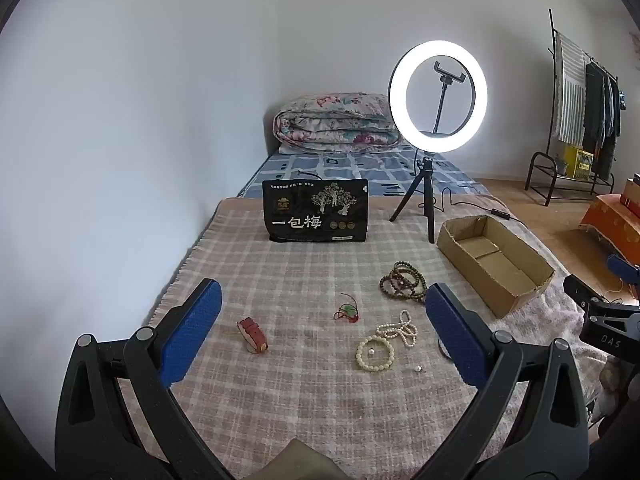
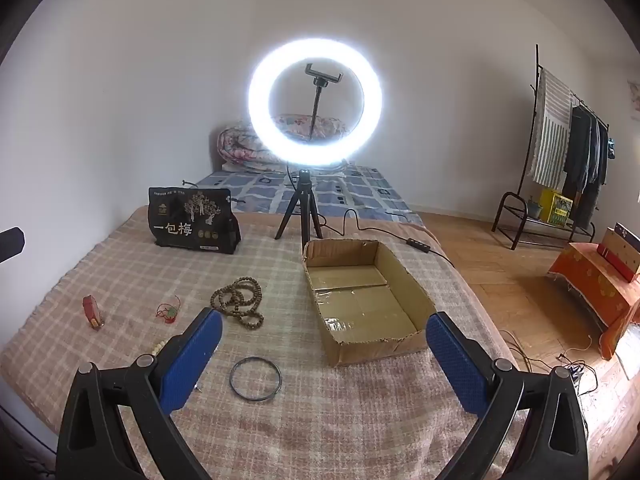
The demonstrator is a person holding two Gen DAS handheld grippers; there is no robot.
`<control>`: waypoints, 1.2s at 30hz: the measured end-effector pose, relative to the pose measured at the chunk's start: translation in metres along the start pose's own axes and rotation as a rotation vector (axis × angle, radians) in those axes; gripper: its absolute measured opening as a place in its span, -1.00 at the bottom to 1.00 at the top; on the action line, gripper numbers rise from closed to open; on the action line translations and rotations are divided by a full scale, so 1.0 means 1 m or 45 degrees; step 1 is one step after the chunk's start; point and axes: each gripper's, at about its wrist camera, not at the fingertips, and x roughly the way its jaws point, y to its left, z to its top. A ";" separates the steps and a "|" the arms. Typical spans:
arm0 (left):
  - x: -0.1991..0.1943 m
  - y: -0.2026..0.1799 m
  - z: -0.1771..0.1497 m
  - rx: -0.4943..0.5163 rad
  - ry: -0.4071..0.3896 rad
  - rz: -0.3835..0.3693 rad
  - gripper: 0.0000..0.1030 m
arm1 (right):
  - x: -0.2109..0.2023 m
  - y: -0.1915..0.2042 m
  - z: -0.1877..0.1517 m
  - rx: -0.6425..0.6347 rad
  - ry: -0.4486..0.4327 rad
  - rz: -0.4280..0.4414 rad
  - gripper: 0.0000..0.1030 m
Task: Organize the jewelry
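Right wrist view first: the right gripper [image 2: 324, 354] hangs with its jaws spread wide and nothing between them, and nearest to it, on the near-left side of the cardboard box [image 2: 416, 296], lies a thin dark bangle [image 2: 255, 378] flat on the plaid blanket [image 2: 120, 264]. It looks stiff, light and probably slick; flat as it lies, one pad would likely have to slip under the rim, pinching across the wire.

Left of the box in the left wrist view, the left gripper [image 1: 323, 338] is likewise agape and empty above a cream bead bracelet [image 1: 375, 353], two loose pearls and a pearl strand [image 1: 400, 328]. These should be limp and light; a pinch on a bunched section would lift them, though beads may roll.

Farther left sit a red-corded pendant [image 1: 347, 312] and a red watch strap [image 1: 253, 334].

Nearer the box, brown prayer beads [image 1: 403, 282] lie coiled, heavier but floppy. The box stands empty.
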 end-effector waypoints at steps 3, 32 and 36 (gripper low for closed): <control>0.000 0.000 0.000 0.007 -0.011 0.005 1.00 | -0.002 0.002 0.000 0.004 -0.007 0.005 0.99; 0.000 -0.002 0.011 -0.016 -0.016 -0.004 1.00 | -0.001 0.004 0.000 0.011 0.001 0.011 0.99; -0.001 -0.001 0.010 -0.019 -0.017 -0.005 1.00 | -0.001 0.004 0.000 0.011 0.003 0.015 0.99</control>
